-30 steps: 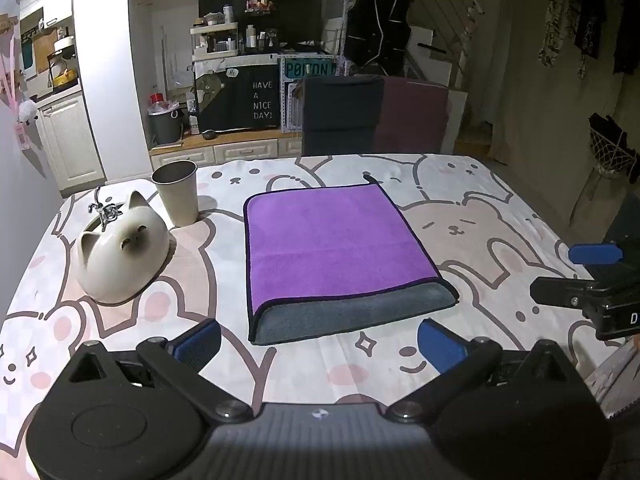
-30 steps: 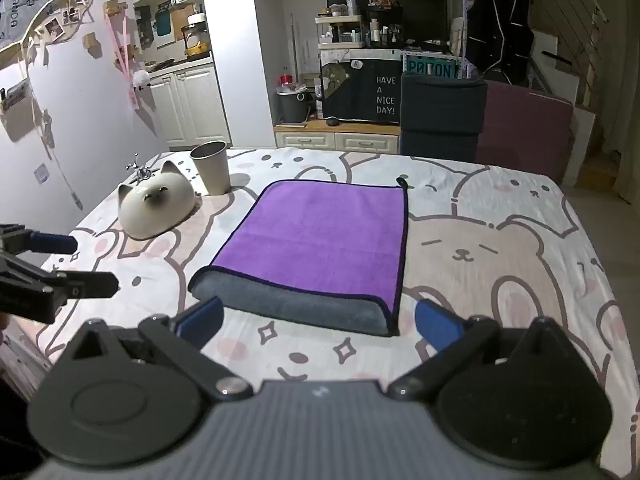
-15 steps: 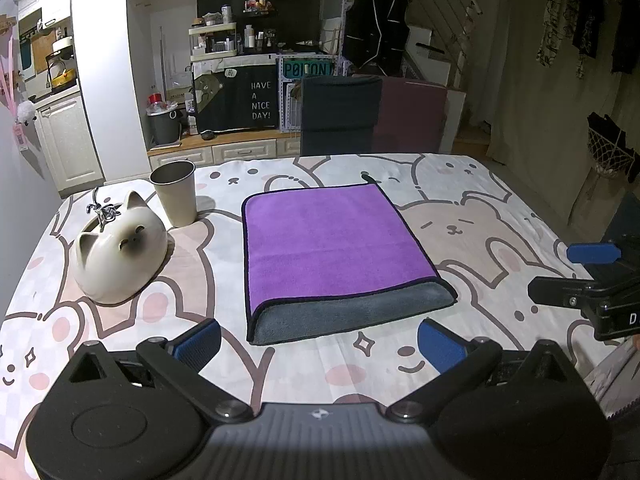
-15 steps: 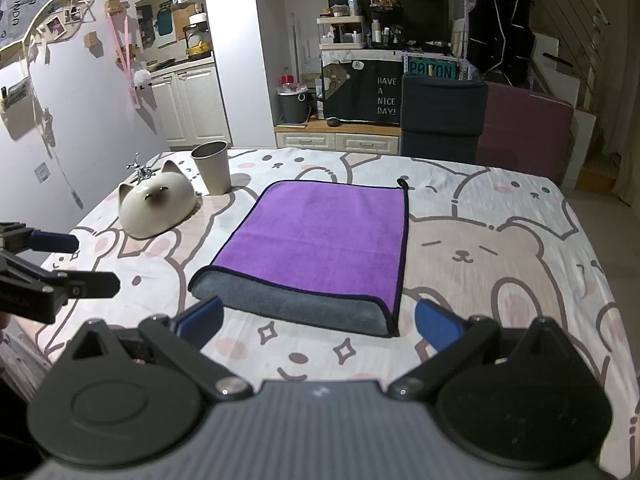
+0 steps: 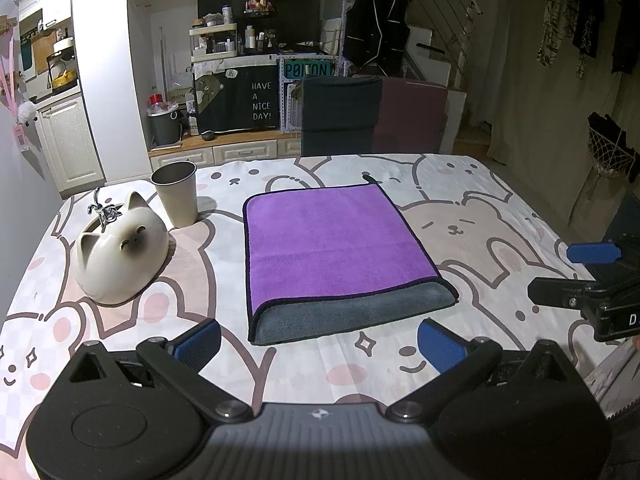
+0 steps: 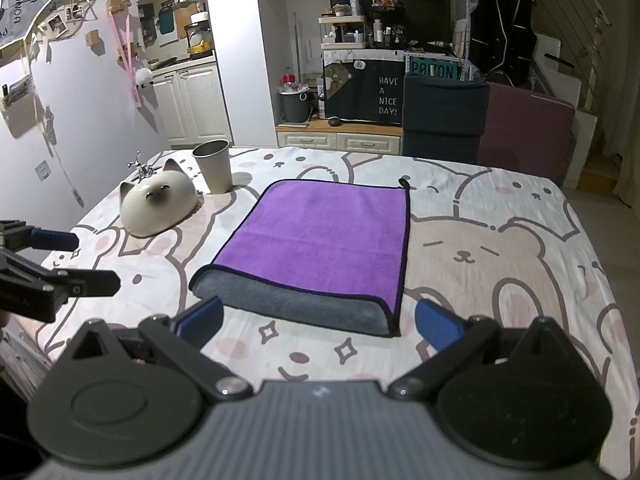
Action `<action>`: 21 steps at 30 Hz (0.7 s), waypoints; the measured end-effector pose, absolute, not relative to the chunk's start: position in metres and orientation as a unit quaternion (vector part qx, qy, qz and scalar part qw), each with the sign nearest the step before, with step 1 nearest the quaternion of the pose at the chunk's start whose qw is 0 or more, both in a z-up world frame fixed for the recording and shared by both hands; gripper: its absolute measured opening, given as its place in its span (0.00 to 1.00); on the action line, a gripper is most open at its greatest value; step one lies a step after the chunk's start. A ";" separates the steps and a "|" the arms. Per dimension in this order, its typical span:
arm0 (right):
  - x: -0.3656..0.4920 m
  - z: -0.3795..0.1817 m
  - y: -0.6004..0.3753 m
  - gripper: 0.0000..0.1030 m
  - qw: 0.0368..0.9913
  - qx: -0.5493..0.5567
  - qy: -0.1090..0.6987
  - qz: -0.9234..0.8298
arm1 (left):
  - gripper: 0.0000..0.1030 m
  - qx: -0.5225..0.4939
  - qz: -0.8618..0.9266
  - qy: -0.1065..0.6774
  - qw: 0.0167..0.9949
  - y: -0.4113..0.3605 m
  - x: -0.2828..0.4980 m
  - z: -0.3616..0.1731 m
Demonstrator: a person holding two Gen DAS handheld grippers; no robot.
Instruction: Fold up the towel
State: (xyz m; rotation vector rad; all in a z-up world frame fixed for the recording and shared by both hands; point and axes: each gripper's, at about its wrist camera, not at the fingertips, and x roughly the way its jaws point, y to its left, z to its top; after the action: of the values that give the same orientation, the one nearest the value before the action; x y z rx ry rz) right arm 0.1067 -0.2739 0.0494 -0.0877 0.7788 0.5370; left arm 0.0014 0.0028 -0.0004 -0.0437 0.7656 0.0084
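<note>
A purple towel (image 5: 332,240) with a grey underside lies folded once on the bear-print tablecloth; its grey folded edge (image 5: 352,314) faces me. It also shows in the right wrist view (image 6: 324,236). My left gripper (image 5: 320,342) is open and empty, held back just short of the towel's near edge. My right gripper (image 6: 318,324) is open and empty, also just short of that edge. Each gripper shows in the other's view: the right gripper (image 5: 576,276) at the right, the left gripper (image 6: 68,260) at the left.
A cat-shaped ceramic bowl (image 5: 120,252) and a metal cup (image 5: 176,194) stand left of the towel. A dark chair (image 5: 340,116) stands behind the table's far edge. The table's right edge (image 5: 560,236) drops to the floor.
Both grippers have stayed nearly still and open. The towel has not moved.
</note>
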 end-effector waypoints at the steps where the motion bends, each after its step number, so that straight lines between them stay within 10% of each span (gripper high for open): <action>1: 0.107 0.049 -0.274 1.00 0.889 -0.042 0.375 0.258 | 1.00 -0.021 0.004 0.373 0.927 0.002 0.001 0.000; 21: 0.106 0.050 -0.272 1.00 0.889 -0.045 0.374 0.260 | 1.00 -0.020 0.005 0.374 0.927 -0.001 0.002 -0.002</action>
State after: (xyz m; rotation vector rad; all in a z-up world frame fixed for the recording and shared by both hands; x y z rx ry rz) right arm 0.1057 -0.2722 0.0495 -0.0926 0.7775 0.5396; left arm 0.0023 -0.0006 -0.0025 -0.0413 0.7657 0.0095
